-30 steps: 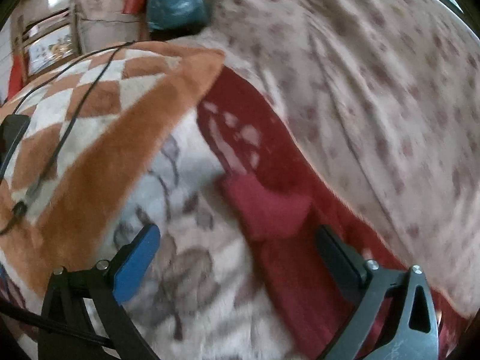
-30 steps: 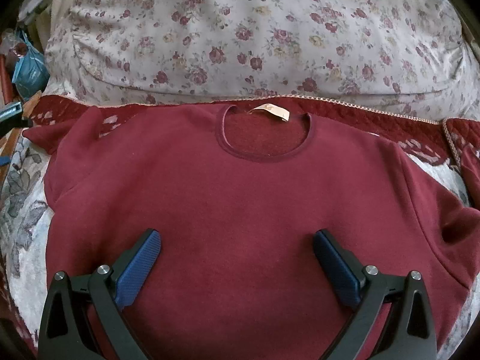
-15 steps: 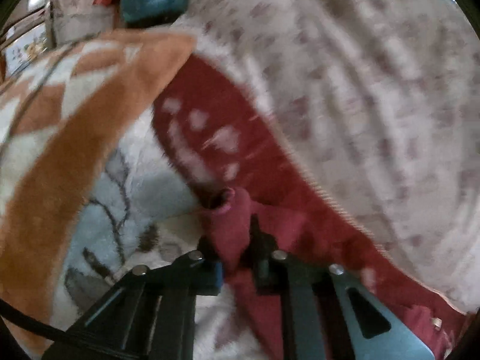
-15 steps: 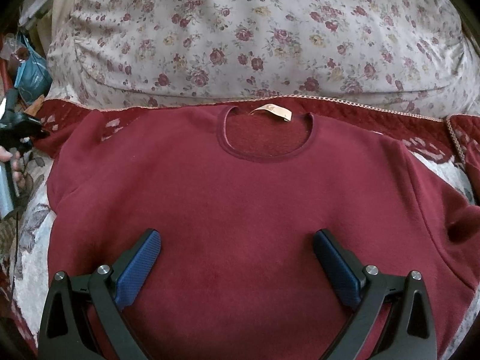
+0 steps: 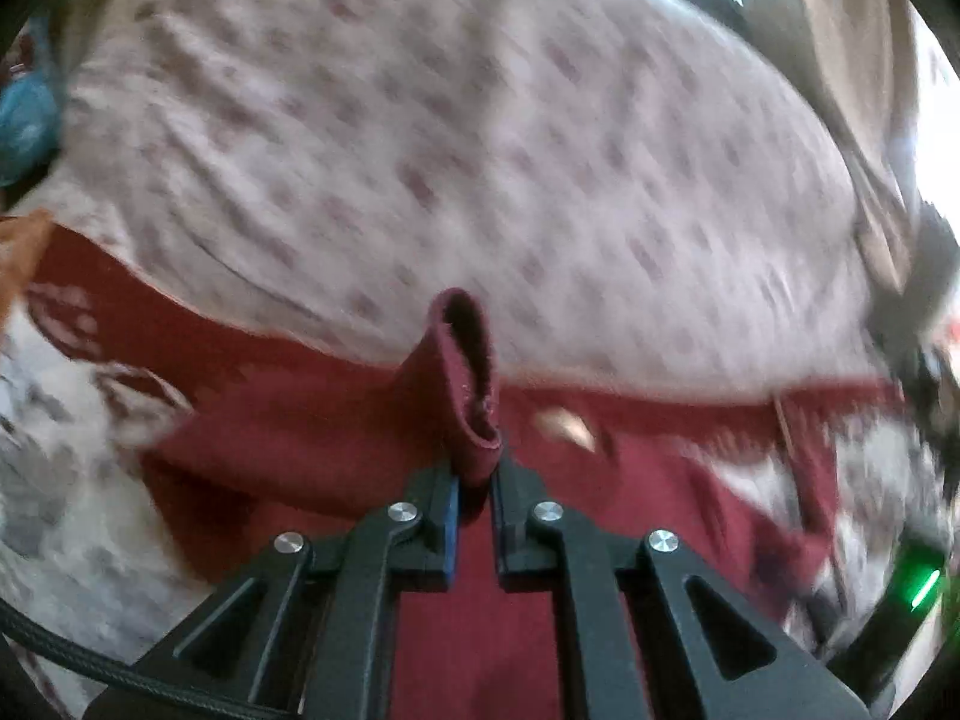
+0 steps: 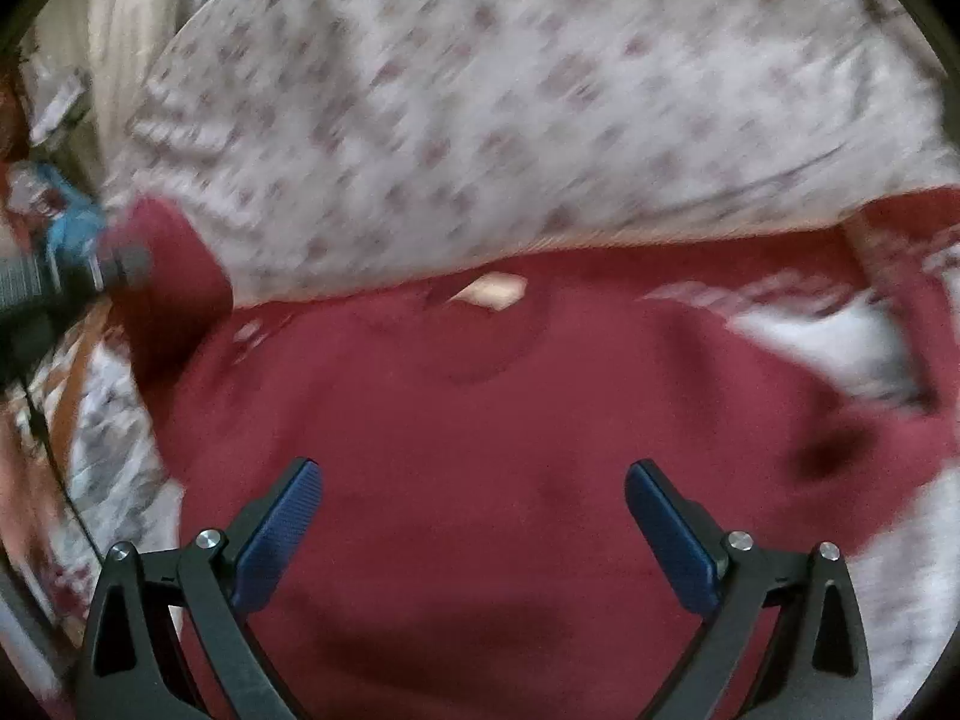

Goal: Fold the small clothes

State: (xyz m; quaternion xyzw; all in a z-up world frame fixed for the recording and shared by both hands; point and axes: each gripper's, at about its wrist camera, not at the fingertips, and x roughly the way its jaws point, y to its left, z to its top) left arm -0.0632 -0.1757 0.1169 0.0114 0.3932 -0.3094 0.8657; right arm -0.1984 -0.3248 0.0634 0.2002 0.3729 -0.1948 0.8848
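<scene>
Your left gripper [image 5: 475,495] is clamped on the cuff [image 5: 465,384] of the maroon sweatshirt [image 6: 480,450]; the sleeve end stands up out of the pinch as an open tube, which suggests you caught both layers near the hem so the whole sleeve follows when you carry it. That grip suits a sleeve fold: it looks as if the next step is to bring the cuff in over the chest. Your right gripper [image 6: 474,504] hovers over the lower front of the sweatshirt with its fingers spread wide and nothing between them; whether the blue pads [image 6: 276,534] touch the cloth is not clear

The sweatshirt lies front up on the patterned blanket [image 6: 114,462], its collar and neck label [image 6: 492,291] turned toward the floral pillow [image 6: 510,90]. The pillow's lower edge runs just beyond the collar, so you have little room that way; keep the sleeve low and bring it inward, not up toward the pillow. In the right view the far sleeve [image 6: 840,456] lies spread out toward the right edge of the blanket and is not yet folded. The body of the sweatshirt gives a broad flat place to land the cuff. Both views are blurred, so fine creases cannot be judged
</scene>
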